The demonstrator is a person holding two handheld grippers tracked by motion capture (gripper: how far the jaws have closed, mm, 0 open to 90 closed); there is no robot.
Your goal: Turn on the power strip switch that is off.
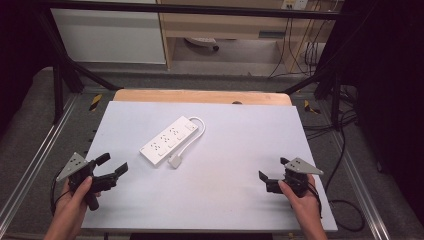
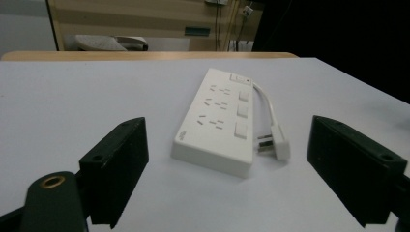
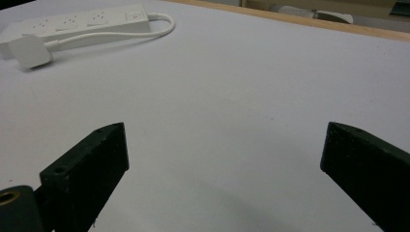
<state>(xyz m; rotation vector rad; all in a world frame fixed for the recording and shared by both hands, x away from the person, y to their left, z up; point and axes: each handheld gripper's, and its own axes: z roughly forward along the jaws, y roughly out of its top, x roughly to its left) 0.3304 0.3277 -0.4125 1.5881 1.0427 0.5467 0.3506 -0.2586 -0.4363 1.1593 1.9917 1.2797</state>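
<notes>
Two hand-held black grippers sit low at the near corners of a pale grey tabletop, one in each of the person's hands. The left gripper is at the near left edge, its jaws spread wide with nothing between them, pointing toward the middle of the table. The right gripper is at the near right, its jaws also wide apart and empty, above bare tabletop. Between them and farther off, left of centre, lies a white rectangular plastic power strip with three sockets and a row of switches, set at a slant. Its white cord loops out from the far end and runs back along the right side, ending in a flat white plug lying just beside the strip's near end. Both grippers are well apart from the strip.
</notes>
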